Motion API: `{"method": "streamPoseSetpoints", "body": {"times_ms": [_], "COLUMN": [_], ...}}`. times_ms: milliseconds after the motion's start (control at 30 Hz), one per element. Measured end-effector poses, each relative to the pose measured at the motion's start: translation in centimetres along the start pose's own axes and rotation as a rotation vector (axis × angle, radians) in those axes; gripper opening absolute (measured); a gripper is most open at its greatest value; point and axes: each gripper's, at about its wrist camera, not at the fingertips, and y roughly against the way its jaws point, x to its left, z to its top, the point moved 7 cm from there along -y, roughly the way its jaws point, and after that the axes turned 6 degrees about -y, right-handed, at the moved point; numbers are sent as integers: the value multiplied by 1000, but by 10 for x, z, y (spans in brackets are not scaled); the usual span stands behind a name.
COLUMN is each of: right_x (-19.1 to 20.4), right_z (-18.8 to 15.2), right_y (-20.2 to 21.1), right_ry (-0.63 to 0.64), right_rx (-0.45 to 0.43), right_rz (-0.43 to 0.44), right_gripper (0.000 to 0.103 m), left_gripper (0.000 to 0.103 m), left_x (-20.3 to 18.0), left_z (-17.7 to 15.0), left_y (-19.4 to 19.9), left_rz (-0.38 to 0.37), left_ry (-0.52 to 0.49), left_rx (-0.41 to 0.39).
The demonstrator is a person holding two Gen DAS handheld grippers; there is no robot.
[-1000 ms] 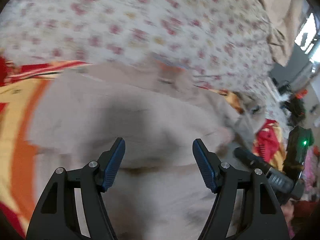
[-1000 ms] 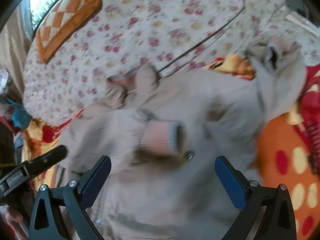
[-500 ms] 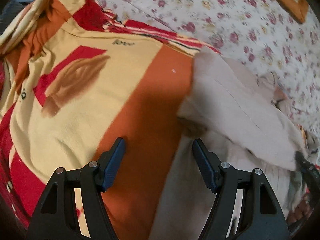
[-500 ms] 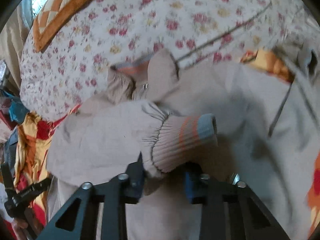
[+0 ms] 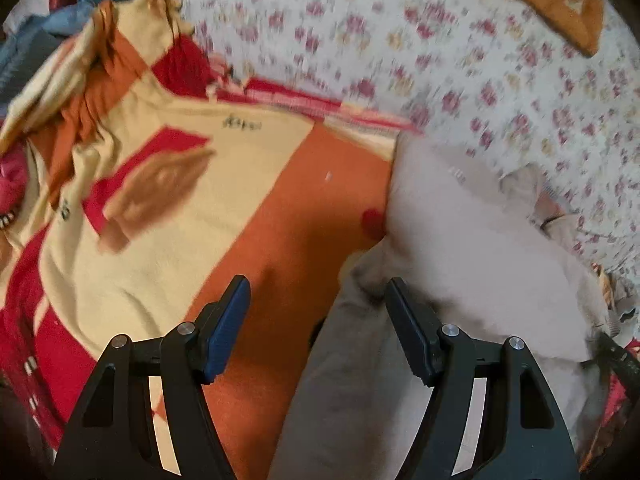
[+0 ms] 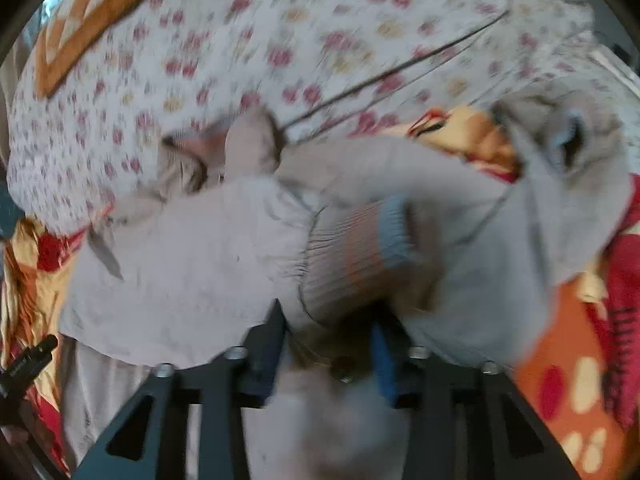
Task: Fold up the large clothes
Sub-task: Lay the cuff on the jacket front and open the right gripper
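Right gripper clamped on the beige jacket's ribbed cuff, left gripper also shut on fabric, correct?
Half right. The right gripper is shut on the beige jacket's ribbed cuff. The left gripper is not: the left wrist view shows its jaws open, holding nothing, over the orange blanket.

Left gripper (image 5: 318,304) is spread wide with nothing between its blue pads, hanging low right over the jacket's edge. Right gripper (image 6: 330,330) is clamped tight on the jacket's ribbed cuff (image 6: 356,248), fingers nearly together.
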Motion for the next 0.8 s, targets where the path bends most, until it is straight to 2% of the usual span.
{"method": "streamPoseSetpoints", "body": {"times_ms": [133,200,333,400,467,500,600,700,800], "right_x": [-21,-22,15,28,29,28,11,12,13], "right_z": [14,15,12,7,5,3,-6,-5,0], "right_y": [52,66,44,26,7,0,-29,-28,-9], "right_ry": [-26,-39,84,162,203,203,154,167,136], "right_rx": [-156,-199,-146,-131,-123,-112,3,16,-21], "right_rz": [-116,-98,0,-11,-56,-66,-74,-76,-39], "right_gripper": [51,51,51,49,47,47,48,48,48], "left_gripper": [70,70,70,70,70,70,70,71,71], "left_x": [-21,-37,-57,-64,-65,-65,-62,-62,-62], "left_z": [9,9,5,2,-1,-4,-9,-9,-10], "left_y": [10,4,-17,-27,-37,-43,-55,-56,-56], "left_rz": [-53,-61,-47,-31,-11,2,20,34,36], "left_ry": [-26,-64,-122,-152,-173,-184,-193,-195,-190], "left_rx": [-48,-34,10,30,53,68,89,82,78]}}
